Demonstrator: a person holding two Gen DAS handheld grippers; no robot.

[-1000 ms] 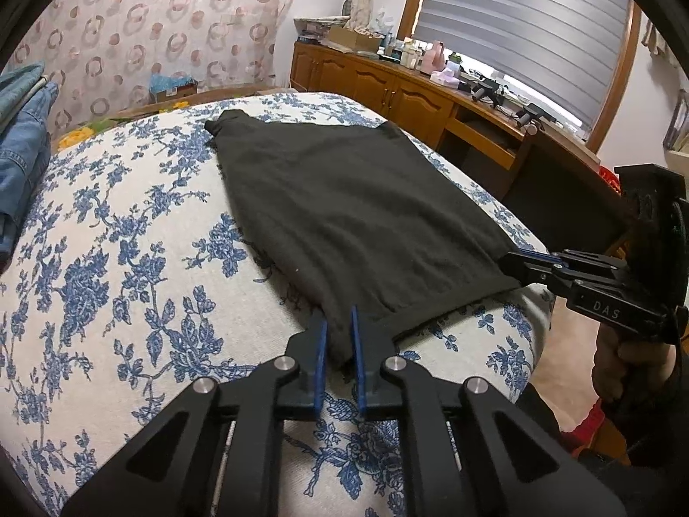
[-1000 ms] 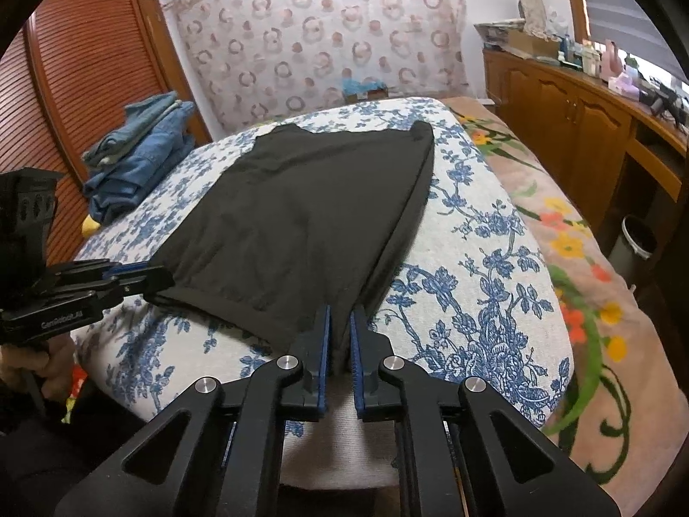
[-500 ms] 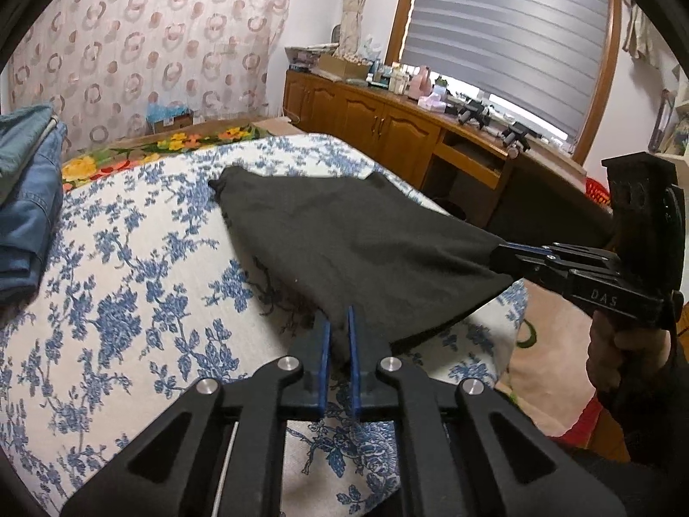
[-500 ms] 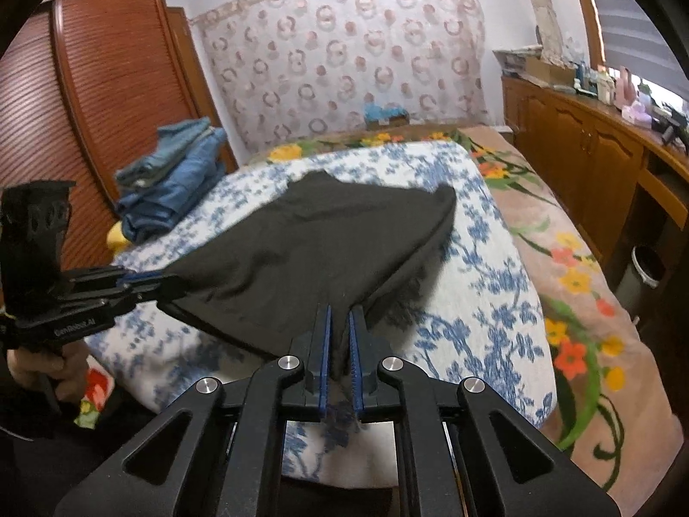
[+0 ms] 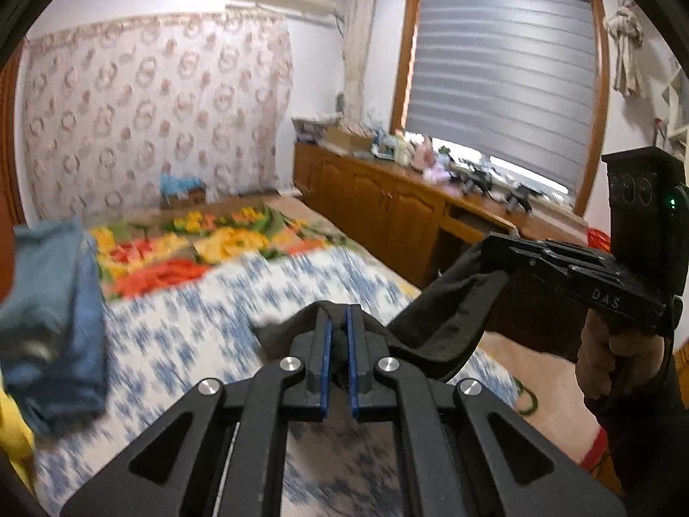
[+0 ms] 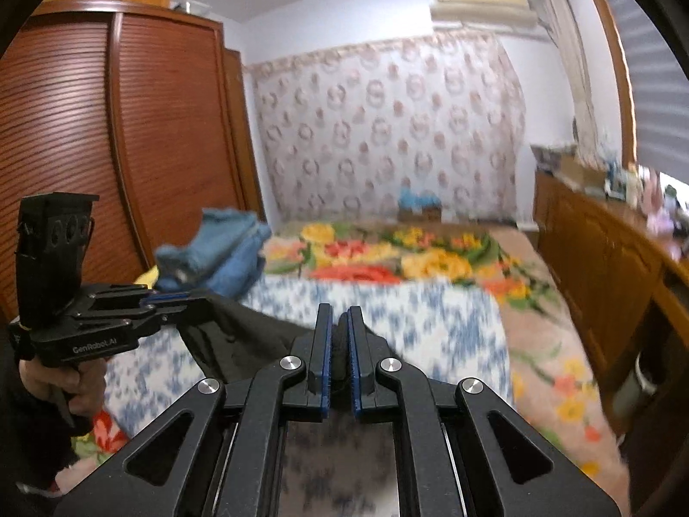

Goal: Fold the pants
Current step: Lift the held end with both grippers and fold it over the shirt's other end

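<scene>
Both grippers pinch the black pants: the left gripper (image 5: 338, 347) and right gripper (image 6: 339, 347) each clamp a bunch of dark cloth, which hangs slack between them above the bed's near edge. Folded blue jeans (image 5: 51, 314) lie at the bed's left edge. Each gripper is held level, pointing across the blue-flowered bed (image 6: 430, 319) toward a floral blanket (image 6: 387, 258) and wooden cabinets (image 5: 387, 211).

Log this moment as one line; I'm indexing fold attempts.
step: fold lift | left gripper: shut on black pants | right gripper: shut on black pants | bed: below
</scene>
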